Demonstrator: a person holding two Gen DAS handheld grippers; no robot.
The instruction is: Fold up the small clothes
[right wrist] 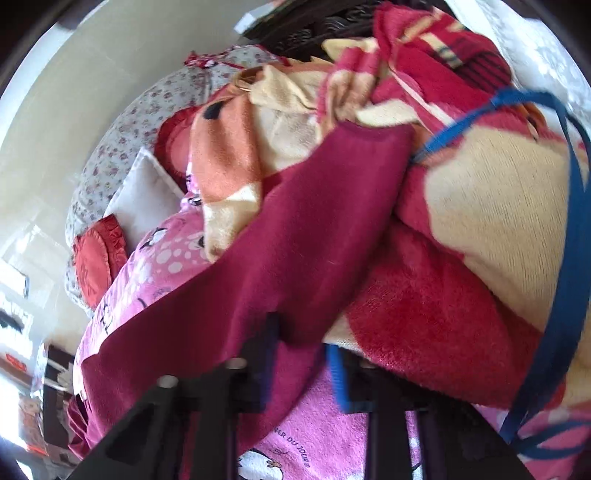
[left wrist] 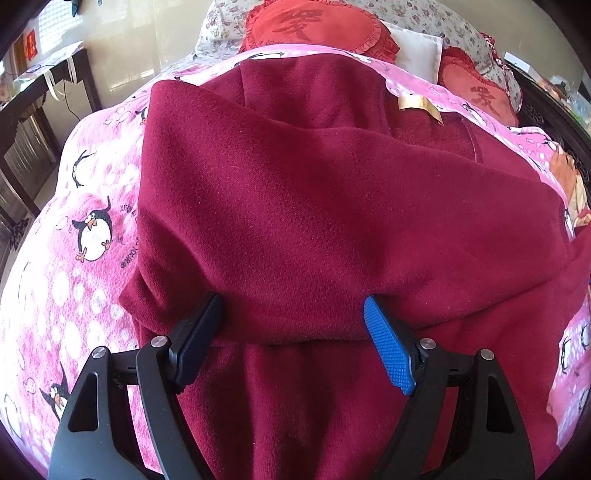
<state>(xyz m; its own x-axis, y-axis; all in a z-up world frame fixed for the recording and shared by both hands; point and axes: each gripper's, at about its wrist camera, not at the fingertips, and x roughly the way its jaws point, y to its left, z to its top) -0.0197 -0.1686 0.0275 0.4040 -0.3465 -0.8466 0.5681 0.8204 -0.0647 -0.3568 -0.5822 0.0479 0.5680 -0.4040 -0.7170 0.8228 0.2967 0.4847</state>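
A dark red fleece garment (left wrist: 314,206) lies spread over the bed, with its near part doubled over into a thick fold. My left gripper (left wrist: 293,308) stands open at that fold's near edge. Its black finger (left wrist: 199,339) and blue-padded finger (left wrist: 388,347) sit wide apart on either side of the bulging fold. In the blurred right wrist view a long sleeve-like strip of the same garment (right wrist: 295,236) runs from the lower left up to the right. My right gripper (right wrist: 304,350) is shut on that strip, with cloth between its fingers.
A pink penguin-print blanket (left wrist: 85,295) covers the bed. Red cushions (left wrist: 314,22) and a white pillow (left wrist: 417,48) lie at the head. A bundled red and cream plush blanket (right wrist: 461,221) tied with a blue strap (right wrist: 569,258) is close on the right. A dark table (left wrist: 29,99) stands left of the bed.
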